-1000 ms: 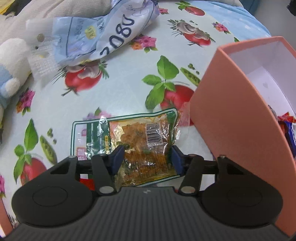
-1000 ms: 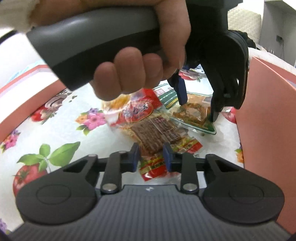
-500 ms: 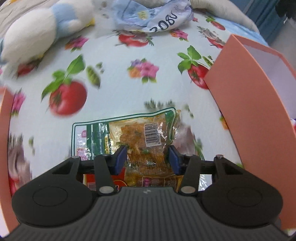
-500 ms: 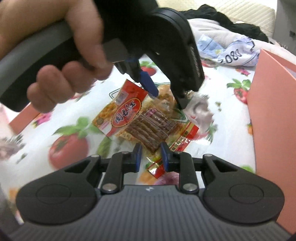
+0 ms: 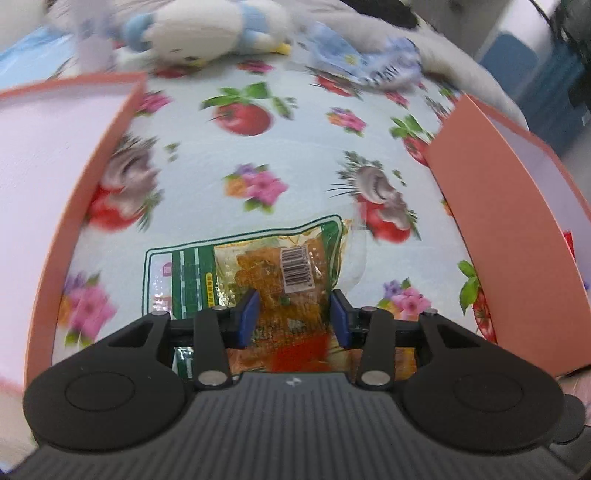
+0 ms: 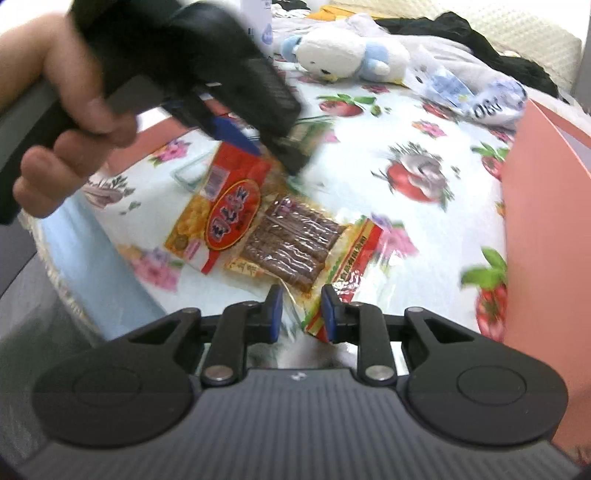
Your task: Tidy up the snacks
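Observation:
My left gripper (image 5: 293, 314) grips a clear green-and-yellow snack packet (image 5: 280, 266) by its near end, above the fruit-print tablecloth (image 5: 207, 184); its jaws are closing on it. My right gripper (image 6: 301, 306) is shut on the corner of a packet of brown sticks with a red and yellow edge (image 6: 291, 243). In the right wrist view a hand (image 6: 55, 166) holds the left gripper (image 6: 266, 151) at upper left, and a red-and-yellow packet (image 6: 225, 214) hangs right under its fingers. Whether that packet is gripped too I cannot tell.
A pink box with a white inside (image 5: 92, 177) stands at the left, another pink box (image 5: 498, 221) at the right, also seen as a pink box wall (image 6: 546, 221). At the back lie a white-and-blue plush toy (image 5: 207, 29) and a crumpled blue-white bag (image 5: 369, 62).
Both grippers have swung left across the cloth with their packets. The right box slid toward the edge of the left wrist view and a second pink box came in at the left.

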`<state>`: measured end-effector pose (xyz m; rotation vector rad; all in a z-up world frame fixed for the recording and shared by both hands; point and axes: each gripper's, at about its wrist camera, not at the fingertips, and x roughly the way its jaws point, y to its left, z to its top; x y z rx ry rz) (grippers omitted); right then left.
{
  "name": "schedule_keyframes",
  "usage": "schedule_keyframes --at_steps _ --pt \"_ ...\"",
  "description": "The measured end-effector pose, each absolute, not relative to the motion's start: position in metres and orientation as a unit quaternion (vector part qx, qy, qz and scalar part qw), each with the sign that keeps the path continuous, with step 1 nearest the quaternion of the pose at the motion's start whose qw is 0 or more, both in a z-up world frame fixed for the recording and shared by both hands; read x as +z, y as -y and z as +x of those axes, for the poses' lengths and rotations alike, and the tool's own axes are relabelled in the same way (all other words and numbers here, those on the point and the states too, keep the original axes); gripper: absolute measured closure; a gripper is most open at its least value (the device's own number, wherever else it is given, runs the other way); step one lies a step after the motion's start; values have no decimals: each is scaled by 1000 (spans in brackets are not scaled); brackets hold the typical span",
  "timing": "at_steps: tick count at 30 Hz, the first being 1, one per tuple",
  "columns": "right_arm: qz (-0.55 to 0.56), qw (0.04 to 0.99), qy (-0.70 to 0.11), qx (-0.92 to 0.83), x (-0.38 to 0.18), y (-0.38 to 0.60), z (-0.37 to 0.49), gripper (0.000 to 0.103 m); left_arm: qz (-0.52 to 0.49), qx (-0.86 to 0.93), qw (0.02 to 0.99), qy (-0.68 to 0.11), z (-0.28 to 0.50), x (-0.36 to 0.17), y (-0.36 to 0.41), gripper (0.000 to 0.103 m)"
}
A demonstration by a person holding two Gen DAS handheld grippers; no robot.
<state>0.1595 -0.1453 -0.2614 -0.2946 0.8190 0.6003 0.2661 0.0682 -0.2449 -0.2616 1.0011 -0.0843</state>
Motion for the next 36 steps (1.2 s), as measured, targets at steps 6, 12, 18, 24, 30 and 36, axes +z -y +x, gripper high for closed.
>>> schedule_keyframes --at_steps 6,12,18,24,30,36 --pt "-102 869 -401 271 -250 176 144 74 -182 -13 874 -450 229 -248 -93 58" --pt "-36 882 -393 258 -240 188 138 40 -192 -9 884 -426 204 -240 -100 58" --pt "0 898 -379 224 -242 183 151 16 -190 -14 891 -411 181 -232 -96 59" --pt "5 899 -400 178 -261 173 169 36 -188 -14 898 -398 165 -226 -90 60" --pt "-24 899 -396 188 -265 160 166 37 -186 -17 900 -395 157 -226 -84 66" --pt "-82 896 -394 187 -267 147 164 46 -193 -15 895 -403 156 -230 -82 75"
